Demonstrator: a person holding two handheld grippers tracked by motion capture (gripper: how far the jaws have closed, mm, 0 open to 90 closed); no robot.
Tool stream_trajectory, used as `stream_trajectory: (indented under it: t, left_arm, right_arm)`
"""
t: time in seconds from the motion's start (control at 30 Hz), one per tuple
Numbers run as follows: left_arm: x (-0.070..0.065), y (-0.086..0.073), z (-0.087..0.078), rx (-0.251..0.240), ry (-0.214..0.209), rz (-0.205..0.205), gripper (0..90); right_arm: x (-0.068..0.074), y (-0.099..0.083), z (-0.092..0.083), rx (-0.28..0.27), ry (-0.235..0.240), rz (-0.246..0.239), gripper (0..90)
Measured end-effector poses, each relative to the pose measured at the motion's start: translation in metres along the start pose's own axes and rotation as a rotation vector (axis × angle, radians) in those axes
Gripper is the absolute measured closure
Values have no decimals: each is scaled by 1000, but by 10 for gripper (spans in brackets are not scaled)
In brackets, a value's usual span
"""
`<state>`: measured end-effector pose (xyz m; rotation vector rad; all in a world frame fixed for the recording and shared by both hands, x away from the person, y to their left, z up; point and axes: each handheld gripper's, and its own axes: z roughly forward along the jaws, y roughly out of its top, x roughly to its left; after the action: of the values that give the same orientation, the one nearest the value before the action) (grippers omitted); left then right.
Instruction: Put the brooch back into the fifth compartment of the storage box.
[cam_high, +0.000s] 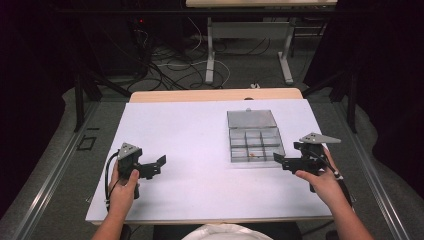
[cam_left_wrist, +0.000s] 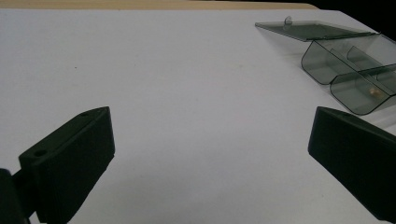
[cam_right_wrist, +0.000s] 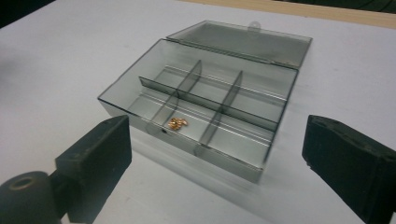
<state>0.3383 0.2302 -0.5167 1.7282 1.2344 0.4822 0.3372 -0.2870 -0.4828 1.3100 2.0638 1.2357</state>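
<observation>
**Both grippers wide and empty, box sitting open on the right**

Starting nearest me: in the high view my left gripper (cam_high: 161, 162) sits low on the left side of the white table (cam_high: 190, 135), held in the left hand (cam_high: 123, 186). Its own view shows the jaws spread far apart with nothing between them but bare tabletop.

Over on the right, the right gripper (cam_high: 278, 159) is in the right hand (cam_high: 322, 182), pointing in toward the clear plastic box (cam_high: 255, 145) and stopping just short of its near right corner. Its jaws gape wide too, and there's nothing in them. In the right gripper view the box (cam_right_wrist: 205, 107) lies straight ahead between the two black jaws, not touched by either.

The box is a smoky see-through organiser split into small compartments, lid (cam_right_wrist: 243, 42) flipped back flat on the far side. A few tiny gold-coloured bits (cam_right_wrist: 177, 122) sit in the middle compartment of the near row. Can't tell what they are, too small.

Beyond the table there's floor with a tangle of cables (cam_high: 170, 65).
</observation>
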Motion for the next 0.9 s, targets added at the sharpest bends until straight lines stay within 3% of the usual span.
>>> stream_trajectory:
  t: [0.27, 0.47, 0.7, 0.87, 0.9]
  left_arm:
    - [0, 0, 0, 0, 3, -3, 5]
    - [1, 0, 0, 0, 5, -4, 6]
    - [1, 0, 0, 2, 4, -6, 5]
    - [2, 0, 0, 4, 5, -7, 5]
    - [2, -1, 0, 5, 5, -7, 5]
  right_arm:
    - [-19, -13, -6, 3, -76, 16, 20]
    - [-32, -22, -9, 1, -103, 30, 0]
    - [-45, -29, -10, -37, -154, 56, 0]
    - [-55, -36, -10, -57, -189, 102, 1]
    - [-56, -37, -11, -37, -195, 111, 1]
